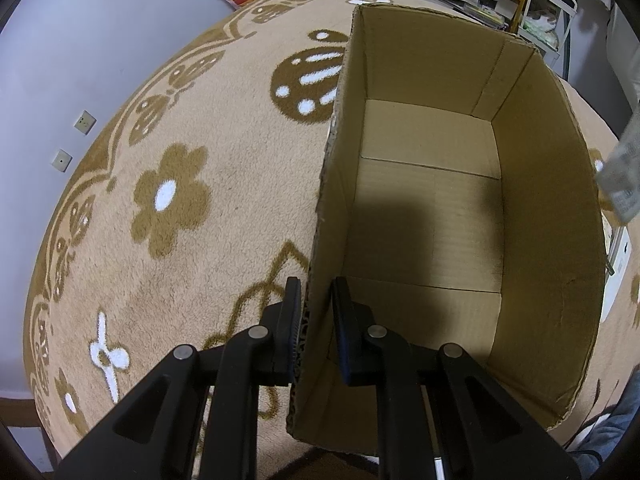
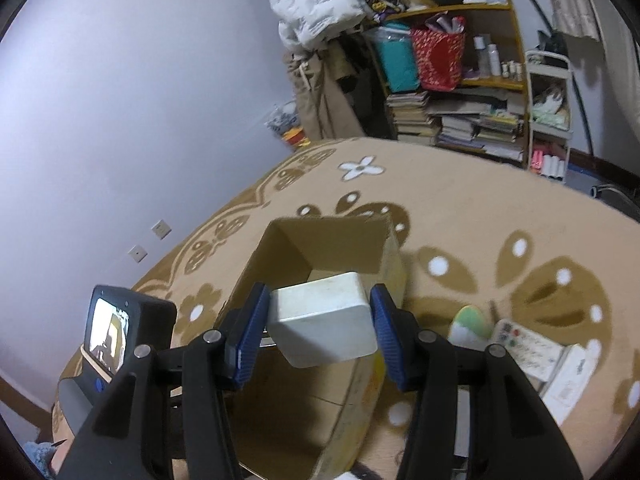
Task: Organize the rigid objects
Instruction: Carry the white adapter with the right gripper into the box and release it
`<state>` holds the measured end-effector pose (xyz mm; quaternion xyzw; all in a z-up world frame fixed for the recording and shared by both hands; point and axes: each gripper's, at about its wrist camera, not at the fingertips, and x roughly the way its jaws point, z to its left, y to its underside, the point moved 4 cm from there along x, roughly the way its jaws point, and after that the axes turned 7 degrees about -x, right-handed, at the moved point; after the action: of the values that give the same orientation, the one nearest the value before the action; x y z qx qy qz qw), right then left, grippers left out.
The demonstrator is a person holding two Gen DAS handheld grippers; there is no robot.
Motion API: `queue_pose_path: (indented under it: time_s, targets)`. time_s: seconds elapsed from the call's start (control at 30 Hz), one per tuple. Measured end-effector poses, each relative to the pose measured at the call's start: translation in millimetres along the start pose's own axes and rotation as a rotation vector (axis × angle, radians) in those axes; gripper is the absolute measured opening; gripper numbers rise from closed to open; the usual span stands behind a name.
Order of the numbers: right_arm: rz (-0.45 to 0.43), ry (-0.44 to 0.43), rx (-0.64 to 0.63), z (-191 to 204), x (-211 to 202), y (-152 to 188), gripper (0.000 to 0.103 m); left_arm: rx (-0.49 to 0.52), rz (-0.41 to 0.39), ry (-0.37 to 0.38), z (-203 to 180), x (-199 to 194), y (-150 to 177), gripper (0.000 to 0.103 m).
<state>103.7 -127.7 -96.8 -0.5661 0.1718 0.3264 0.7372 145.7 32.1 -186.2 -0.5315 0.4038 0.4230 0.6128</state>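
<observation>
Cardboard box [image 1: 532, 216]: open-topped, brown, standing on a tan carpet [image 1: 200, 120] patterned with brown and white flowers; inside bare in the left wrist view, a shadow across its floor. Left gripper [image 1: 316, 300]: black, pressed together on the box's near left wall, one finger outside the cardboard and one inside, pinching the wall near its top edge. Right gripper [image 2: 320, 312]: black with blue pads [image 2: 250, 340], pinching a white rounded block [image 2: 324, 320] by its two sides; the block is tilted and hangs over the open top of the box, near the box's near end, not touching the cardboard as far as can be told. On the carpet to the right of the box, in the right wrist view: a green and white rounded item [image 2: 468, 322], blurred; just beside it a white printed packet or carton [image 2: 528, 350] with small coloured marks, kind not readable. Left gripper's camera unit with lit screen [image 2: 108, 332] shows at the left of the box. Background: pale wall [image 2: 120, 100] with two socket plates, and a wooden shelf unit [image 2: 460, 80] crowded with books, bags and bottles.
</observation>
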Motion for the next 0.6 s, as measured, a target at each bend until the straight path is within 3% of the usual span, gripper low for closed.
queue_pose_path:
  time_s: [0.33,0.6]
  targets:
    - [0.007,-0.068,0.056,3.0,20.0,9.0,0.055,-0.002,0.002,0.006,0.5,-0.6,0.3,0.015]
    - [0.04,-0.045,0.055,-0.7,30.8,16.5,0.056,0.004,0.004,0.007,0.1,0.2,1.2,0.015]
